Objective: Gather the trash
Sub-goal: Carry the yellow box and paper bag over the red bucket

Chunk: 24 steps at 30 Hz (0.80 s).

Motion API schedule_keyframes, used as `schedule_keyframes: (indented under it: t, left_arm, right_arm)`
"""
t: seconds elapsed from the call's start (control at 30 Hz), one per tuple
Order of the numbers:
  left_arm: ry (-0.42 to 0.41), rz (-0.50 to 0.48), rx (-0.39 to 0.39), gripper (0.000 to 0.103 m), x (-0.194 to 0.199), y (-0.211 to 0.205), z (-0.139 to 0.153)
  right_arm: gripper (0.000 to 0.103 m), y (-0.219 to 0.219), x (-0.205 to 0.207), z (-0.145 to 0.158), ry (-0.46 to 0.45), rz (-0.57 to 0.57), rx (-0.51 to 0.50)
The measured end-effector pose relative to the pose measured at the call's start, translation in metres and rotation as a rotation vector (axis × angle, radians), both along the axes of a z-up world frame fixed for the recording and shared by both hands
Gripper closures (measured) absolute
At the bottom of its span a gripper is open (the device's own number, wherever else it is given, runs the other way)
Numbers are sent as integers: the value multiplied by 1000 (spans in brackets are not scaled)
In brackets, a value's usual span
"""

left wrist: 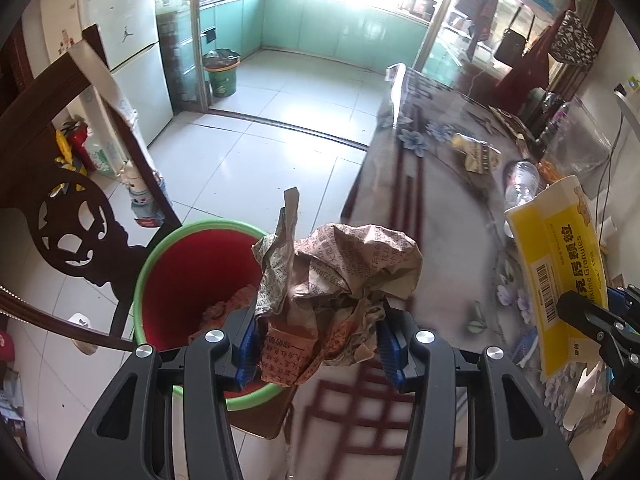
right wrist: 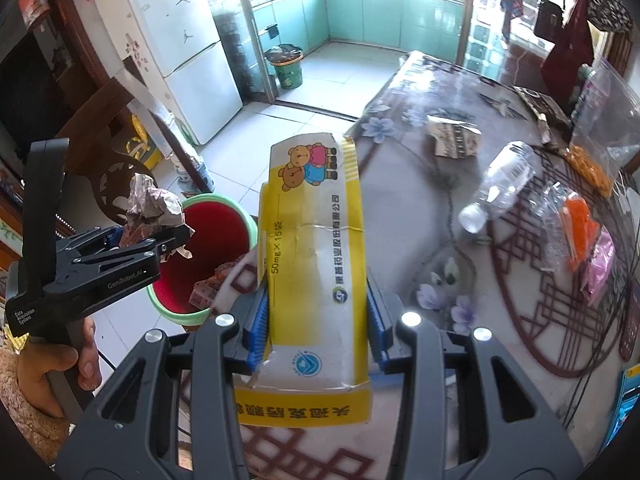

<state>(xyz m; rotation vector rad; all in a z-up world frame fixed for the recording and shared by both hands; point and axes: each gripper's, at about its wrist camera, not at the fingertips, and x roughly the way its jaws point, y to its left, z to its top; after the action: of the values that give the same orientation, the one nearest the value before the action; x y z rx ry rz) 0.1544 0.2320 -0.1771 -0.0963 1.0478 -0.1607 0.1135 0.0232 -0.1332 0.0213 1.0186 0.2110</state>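
Floral-clothed table (right wrist: 420, 216) meets white tiled floor where a red bin (left wrist: 192, 276) stands. Left gripper (left wrist: 316, 344) fingers pinch crumpled newspaper (left wrist: 340, 268) beside the bin's rim; right gripper (right wrist: 316, 320) fingers clamp a yellow box (right wrist: 316, 248), long axis pointing away, above the table edge

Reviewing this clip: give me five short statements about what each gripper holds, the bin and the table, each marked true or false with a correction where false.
1. The left gripper is clamped on a crumpled paper. True.
2. The right gripper is empty. False: it grips a yellow medicine box.
3. The red bin with the green rim already has something inside. True.
4. The clear plastic bottle stands upright on the table. False: it lies on its side.
5. The crumpled paper is already in the bin. False: it is held in the left gripper, at the bin's rim in the left wrist view.
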Motion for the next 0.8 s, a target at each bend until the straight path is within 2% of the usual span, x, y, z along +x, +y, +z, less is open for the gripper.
schedule_keyframes:
  t: [0.5, 0.8]
  left_arm:
    - [42, 98, 24, 57, 6, 63, -20]
    - [76, 135, 49, 57, 10, 85, -35]
  right_arm:
    - [63, 66, 21, -6, 30, 116, -22]
    - [63, 93, 39, -19, 58, 173, -7]
